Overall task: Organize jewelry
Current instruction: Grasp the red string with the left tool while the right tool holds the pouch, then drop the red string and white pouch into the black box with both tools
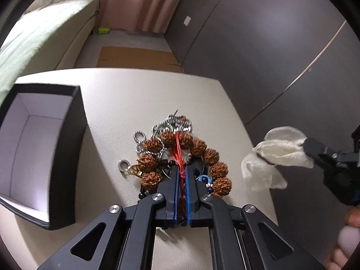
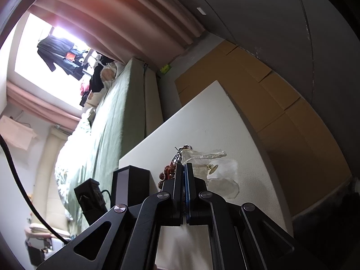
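Observation:
A jewelry pile lies mid-table in the left wrist view: a bracelet of knobbly brown beads (image 1: 199, 146), a silver chain (image 1: 162, 126), a red cord (image 1: 177, 148) and a small silver ring (image 1: 123, 165). My left gripper (image 1: 182, 168) is down on the pile, shut on the red cord, which runs between its blue pads. At the right edge my right gripper (image 1: 307, 146) holds a sheer white pouch (image 1: 276, 155) above the table. In the right wrist view the right gripper (image 2: 184, 165) is shut on that pouch (image 2: 222, 171), with the pile (image 2: 168, 173) just left of it.
An open black box (image 1: 65, 157) with a white inside stands on the white table (image 1: 135, 90), left of the pile; it also shows as the box (image 2: 135, 186). A green-covered bed (image 1: 33, 38) lies beyond, cardboard (image 1: 135, 56) on the floor, dark wall panels at right. A person's hand (image 1: 351, 236) is at lower right.

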